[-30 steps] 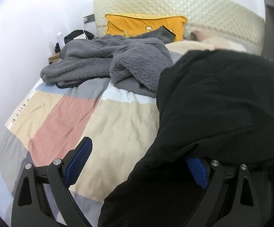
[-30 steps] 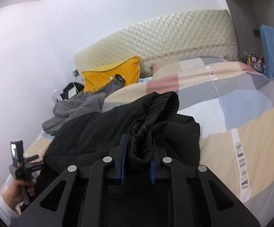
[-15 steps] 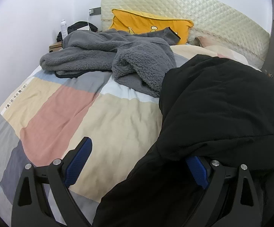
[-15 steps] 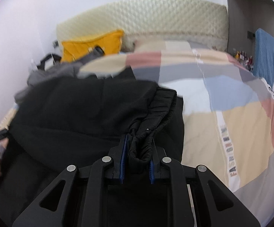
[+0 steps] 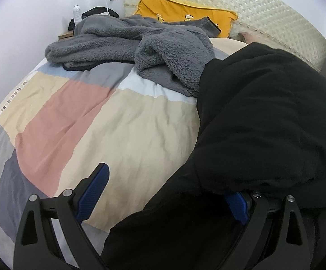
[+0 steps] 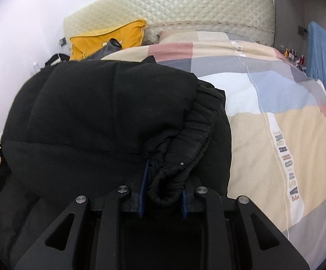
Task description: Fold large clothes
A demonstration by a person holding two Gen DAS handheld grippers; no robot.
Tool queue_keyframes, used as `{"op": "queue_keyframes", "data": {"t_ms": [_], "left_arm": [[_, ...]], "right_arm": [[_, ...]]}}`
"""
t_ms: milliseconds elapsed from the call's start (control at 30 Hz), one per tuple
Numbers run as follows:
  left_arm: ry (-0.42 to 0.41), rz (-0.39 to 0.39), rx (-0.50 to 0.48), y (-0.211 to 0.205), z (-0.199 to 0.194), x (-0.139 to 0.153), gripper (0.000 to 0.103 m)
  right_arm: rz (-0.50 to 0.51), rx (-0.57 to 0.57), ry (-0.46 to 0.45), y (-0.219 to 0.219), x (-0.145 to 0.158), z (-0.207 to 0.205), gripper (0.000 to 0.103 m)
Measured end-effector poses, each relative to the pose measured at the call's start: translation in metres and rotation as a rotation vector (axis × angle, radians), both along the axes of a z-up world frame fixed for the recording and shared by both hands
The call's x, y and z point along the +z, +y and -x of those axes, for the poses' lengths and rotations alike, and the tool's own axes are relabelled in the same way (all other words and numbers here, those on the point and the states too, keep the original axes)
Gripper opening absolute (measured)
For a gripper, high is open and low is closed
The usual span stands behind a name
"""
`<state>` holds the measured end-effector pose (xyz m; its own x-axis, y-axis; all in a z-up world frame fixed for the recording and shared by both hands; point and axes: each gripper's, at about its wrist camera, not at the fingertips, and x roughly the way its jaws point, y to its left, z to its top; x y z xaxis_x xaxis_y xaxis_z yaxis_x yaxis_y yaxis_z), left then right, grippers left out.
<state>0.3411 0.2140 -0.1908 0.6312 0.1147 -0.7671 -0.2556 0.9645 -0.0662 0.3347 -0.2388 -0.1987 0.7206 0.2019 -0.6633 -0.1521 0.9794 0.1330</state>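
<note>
Folding looks partway done: black jacket (image 6: 100, 117) lies on the bed (image 6: 286, 148), one half apparently doubled over the other. Right gripper (image 6: 163, 198) is clamped on its gathered elastic hem; left gripper (image 5: 163, 202) has jaws spread wide, gripping nothing. Grey fleece garment (image 5: 140, 42) near the headboard lies crumpled, unfolded.

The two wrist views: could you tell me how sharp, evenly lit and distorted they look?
Left wrist view: sharp, soft even light, the headboard bowed by the fisheye. Right wrist view: also sharp; the black jacket shows little detail, and corners are vignetted.
</note>
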Motion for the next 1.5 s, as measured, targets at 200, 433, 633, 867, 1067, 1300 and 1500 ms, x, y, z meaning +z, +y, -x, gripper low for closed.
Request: {"op": "queue_keyframes", "data": {"t_ms": [200, 433, 633, 867, 1067, 1300, 1500], "left_arm": [[-0.031, -0.050, -0.014, -0.009, 0.013, 0.015, 0.095], [-0.111, -0.030, -0.038, -0.024, 0.044, 0.046, 0.095], [-0.181, 0.032, -0.100, -0.047, 0.078, 0.086, 0.095], [-0.276, 0.078, -0.167, -0.071, 0.118, 0.154, 0.095], [-0.351, 0.067, -0.205, -0.095, 0.155, 0.222, 0.095], [-0.259, 0.295, -0.333, -0.087, 0.189, 0.273, 0.096], [-0.170, 0.306, -0.397, -0.070, 0.224, 0.285, 0.098]], "right_arm": [[-0.032, -0.040, -0.011, -0.003, 0.016, 0.019, 0.047], [-0.104, -0.047, -0.076, -0.002, 0.042, 0.068, 0.057], [-0.083, -0.046, -0.176, 0.006, 0.080, 0.119, 0.057], [-0.162, -0.091, -0.246, 0.000, 0.121, 0.181, 0.057], [-0.222, -0.072, -0.297, -0.006, 0.156, 0.233, 0.059], [-0.265, 0.001, -0.313, -0.008, 0.185, 0.283, 0.064], [-0.299, 0.027, -0.256, -0.019, 0.181, 0.309, 0.067]]}}
